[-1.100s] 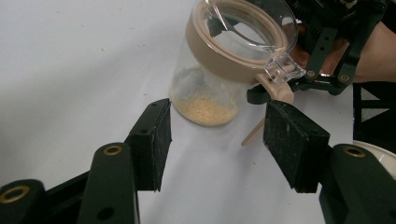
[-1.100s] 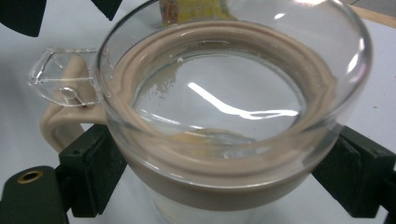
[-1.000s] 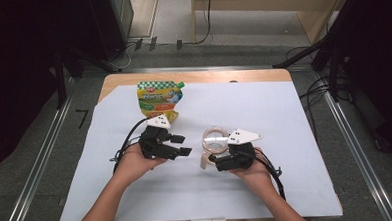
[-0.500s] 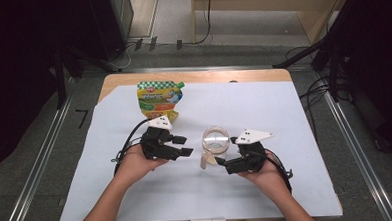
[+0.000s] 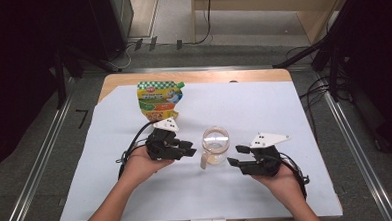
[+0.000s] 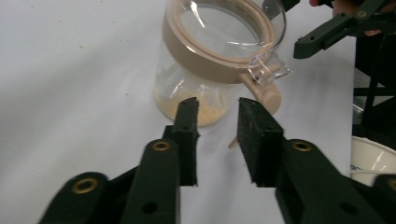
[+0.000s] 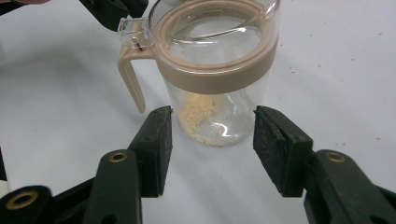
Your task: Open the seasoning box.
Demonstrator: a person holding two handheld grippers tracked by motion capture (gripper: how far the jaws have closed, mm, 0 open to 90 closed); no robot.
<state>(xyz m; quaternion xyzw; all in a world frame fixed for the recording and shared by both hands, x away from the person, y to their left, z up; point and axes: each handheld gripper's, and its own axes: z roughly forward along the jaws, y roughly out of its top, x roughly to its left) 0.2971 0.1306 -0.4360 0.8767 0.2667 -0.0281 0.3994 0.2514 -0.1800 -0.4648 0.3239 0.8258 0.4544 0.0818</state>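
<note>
The glass jar (image 5: pixel 215 145) stands upright near the middle of the table (image 5: pixel 284 111), between the two tools and touched by neither. From the high view, the white sheet over the table is the largest thing; behind the jar, toward the far edge, a green and yellow food pouch (image 5: pixel 158 99) lies flat, well apart from it. The left tool (image 5: pixel 192 151) points at the jar from just beside it; the right tool (image 5: pixel 233 156) faces it from the other side, a little farther off.

The gripper views add what the high view is too small to tell: a beige band around the jar's top, a clear lid with a small tab, a beige handle (image 7: pixel 130 77), and a thin layer of pale crumbs (image 7: pixel 203 116) at the bottom. In the left gripper view the jaws stand slightly apart; in the right gripper view they are spread wide, about as wide as the jar. Crumbs speckle the sheet. Nothing lies between either tool and the jar.
</note>
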